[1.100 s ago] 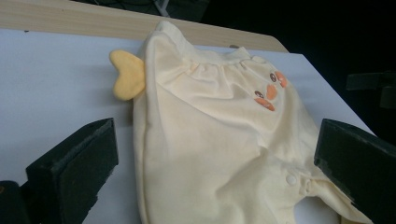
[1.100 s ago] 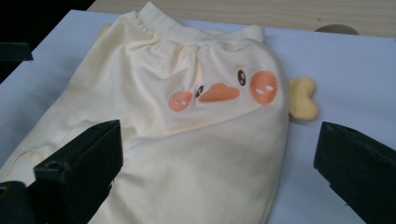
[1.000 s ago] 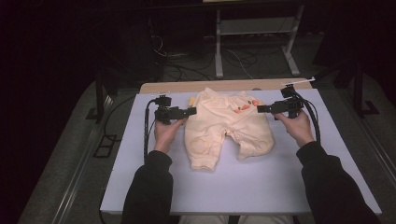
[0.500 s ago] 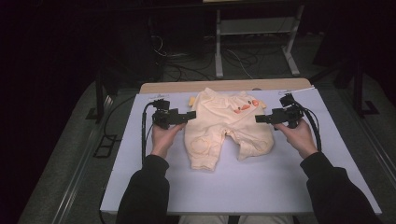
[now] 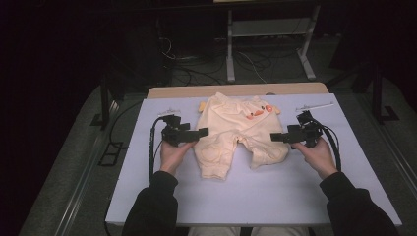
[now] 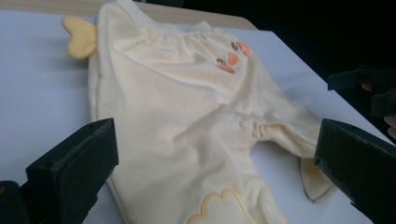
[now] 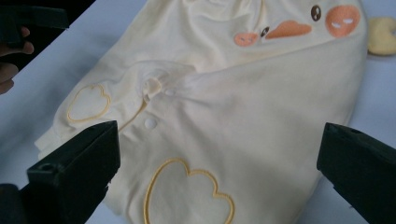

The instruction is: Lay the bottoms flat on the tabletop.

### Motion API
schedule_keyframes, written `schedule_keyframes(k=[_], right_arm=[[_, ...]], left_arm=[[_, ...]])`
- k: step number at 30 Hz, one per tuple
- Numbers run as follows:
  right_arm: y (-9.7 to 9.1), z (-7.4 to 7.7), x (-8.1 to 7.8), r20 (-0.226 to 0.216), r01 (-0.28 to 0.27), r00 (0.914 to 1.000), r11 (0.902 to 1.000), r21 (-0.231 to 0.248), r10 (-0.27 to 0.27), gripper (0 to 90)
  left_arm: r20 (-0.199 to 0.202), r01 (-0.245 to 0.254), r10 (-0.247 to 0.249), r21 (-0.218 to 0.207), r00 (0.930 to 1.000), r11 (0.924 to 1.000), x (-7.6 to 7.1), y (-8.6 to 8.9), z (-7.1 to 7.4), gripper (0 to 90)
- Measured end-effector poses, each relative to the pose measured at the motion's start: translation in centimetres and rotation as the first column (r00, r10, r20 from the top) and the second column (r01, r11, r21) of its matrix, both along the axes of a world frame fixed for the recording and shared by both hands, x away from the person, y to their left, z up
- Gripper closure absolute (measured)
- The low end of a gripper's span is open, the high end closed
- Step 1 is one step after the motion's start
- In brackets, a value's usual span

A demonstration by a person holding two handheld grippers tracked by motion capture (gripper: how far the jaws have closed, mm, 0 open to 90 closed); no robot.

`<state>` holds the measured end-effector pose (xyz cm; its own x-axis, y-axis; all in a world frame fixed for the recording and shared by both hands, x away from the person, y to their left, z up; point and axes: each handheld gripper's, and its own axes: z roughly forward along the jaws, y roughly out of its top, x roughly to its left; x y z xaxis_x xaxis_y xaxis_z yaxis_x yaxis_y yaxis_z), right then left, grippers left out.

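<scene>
Jaws on both grippers are sitting spread wide and pinching nothing right now. In the high view, the left gripper (image 5: 202,132) is hovering just beside the pale yellow baby romper (image 5: 236,133) at its 9 o'clock edge, and the right gripper (image 5: 275,137) is hanging at about 3 o'clock, just off the leg on that side. The romper itself is lying flat near the middle-far part of the white surface (image 5: 246,196), legs pointing toward the person at 6 o'clock, with the little orange duck face (image 5: 259,112) up near 1 o'clock.

My guess is this is shaping up as a fold or a smoothing pass, so here's what I'm thinking for doing it well: come in low and level, catch just the outer seam on each side instead of digging into the middle, and grab both layers so the fabric isn't sliding apart. Keeping both sides moving evenly should stop it bunching around the snaps (image 7: 150,123).

From the left gripper view the romper's edge is running right between the black jaws, and in the right gripper view the heart patch (image 7: 187,193) is sitting dead centre.
</scene>
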<state>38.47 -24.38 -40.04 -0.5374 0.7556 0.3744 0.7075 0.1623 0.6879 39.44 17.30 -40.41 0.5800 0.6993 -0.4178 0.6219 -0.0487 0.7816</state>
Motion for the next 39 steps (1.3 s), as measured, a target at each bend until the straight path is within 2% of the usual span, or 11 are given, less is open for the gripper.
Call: schedule_keyframes(k=[6,15,20,23,28,34,36,39], right_arm=[[-0.2,-0.9,-1.2,-0.014,-0.01,0.9999,0.9999,-0.004,0.01,0.0],[-0.2,-1.6,-2.4,-0.016,-0.026,0.9995,0.9996,-0.015,0.026,0.0],[-0.2,-1.9,-2.7,-0.018,-0.026,0.9995,0.9995,-0.017,0.026,0.0],[-0.1,-2.0,-3.0,-0.019,-0.028,0.9994,0.9994,-0.019,0.027,0.0],[-0.1,-2.2,-3.5,-0.019,-0.035,0.9992,0.9992,-0.019,0.034,0.0],[0.0,-2.4,-4.0,-0.023,-0.035,0.9992,0.9988,-0.033,0.034,0.0],[0.0,-2.5,-4.1,-0.023,-0.034,0.9992,0.9989,-0.034,0.033,0.0],[0.1,-2.4,-4.4,-0.02,-0.035,0.9992,0.999,-0.026,0.035,0.0]], left_arm=[[-0.006,0.048,-0.048,0.006,0.9988,0.9988,-1.2,-0.8,-0.9,0.0],[0.0,0.108,-0.108,0.002,0.9941,0.9941,-2.7,-1.9,-1.1,0.0],[-0.018,0.167,-0.167,0.017,0.9858,0.9858,-3.6,-3.0,-1.5,0.1],[-0.02,0.194,-0.194,0.017,0.9808,0.9808,-4.1,-3.7,-1.8,3.8],[-0.03,0.217,-0.215,0.048,0.9761,0.9751,-4.7,-4.5,-2.1,5.8],[-0.046,0.235,-0.232,0.057,0.9715,0.9704,-5.5,-5.0,-2.5,13.0],[-0.065,0.237,-0.232,0.078,0.9706,0.9685,-5.7,-5.3,-2.8,13.6],[-0.083,0.252,-0.244,0.106,0.9662,0.9619,-5.9,-5.8,-3.2,13.7]])
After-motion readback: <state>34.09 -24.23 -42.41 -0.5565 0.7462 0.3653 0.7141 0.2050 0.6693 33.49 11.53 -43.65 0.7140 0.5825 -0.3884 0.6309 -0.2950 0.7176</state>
